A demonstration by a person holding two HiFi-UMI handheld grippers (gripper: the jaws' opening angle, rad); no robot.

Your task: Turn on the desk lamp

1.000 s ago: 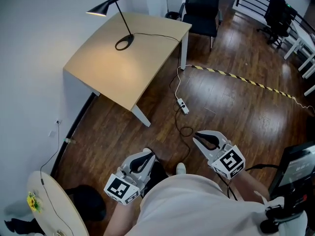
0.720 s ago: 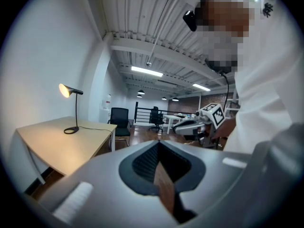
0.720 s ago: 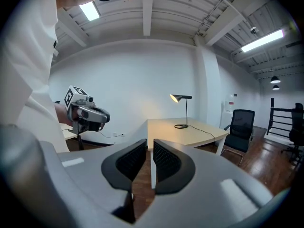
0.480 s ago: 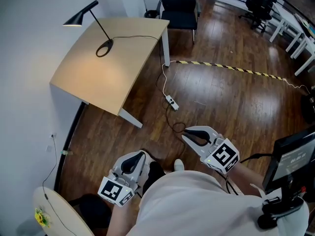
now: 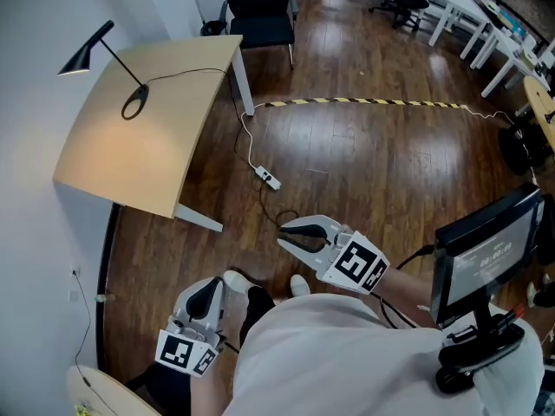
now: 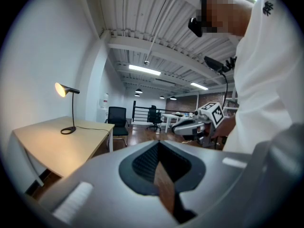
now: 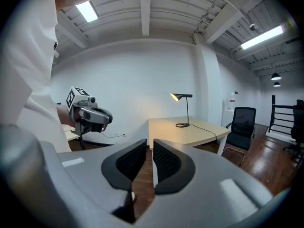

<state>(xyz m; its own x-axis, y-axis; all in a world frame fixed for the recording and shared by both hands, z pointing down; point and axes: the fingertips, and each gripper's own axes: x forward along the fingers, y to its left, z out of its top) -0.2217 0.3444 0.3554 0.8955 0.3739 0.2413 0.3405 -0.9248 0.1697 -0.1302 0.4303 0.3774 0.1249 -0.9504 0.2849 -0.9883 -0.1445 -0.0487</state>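
The black desk lamp (image 5: pixel 121 63) stands at the far corner of the pale wooden desk (image 5: pixel 130 159), its shade lit and a warm glow on the desktop. The lamp (image 6: pixel 72 109) shows far off in the left gripper view, and the lamp (image 7: pixel 186 109) likewise in the right gripper view. Both grippers hang over the wooden floor near the person's body, well away from the desk. My left gripper (image 5: pixel 208 295) is shut and holds nothing. My right gripper (image 5: pixel 290 235) has its pads almost together and is also empty.
A black cord runs from the lamp off the desk to a power strip (image 5: pixel 269 178) on the floor. A black chair (image 5: pixel 258 7) stands behind the desk. Yellow-black tape (image 5: pixel 364 103) crosses the floor. A monitor on a stand (image 5: pixel 486 258) is at my right, a white wall at my left.
The head view has swung right, so the desk and lamp sit further left. The left gripper has dropped back toward the body; the right has shifted left. The lamp is lit throughout.
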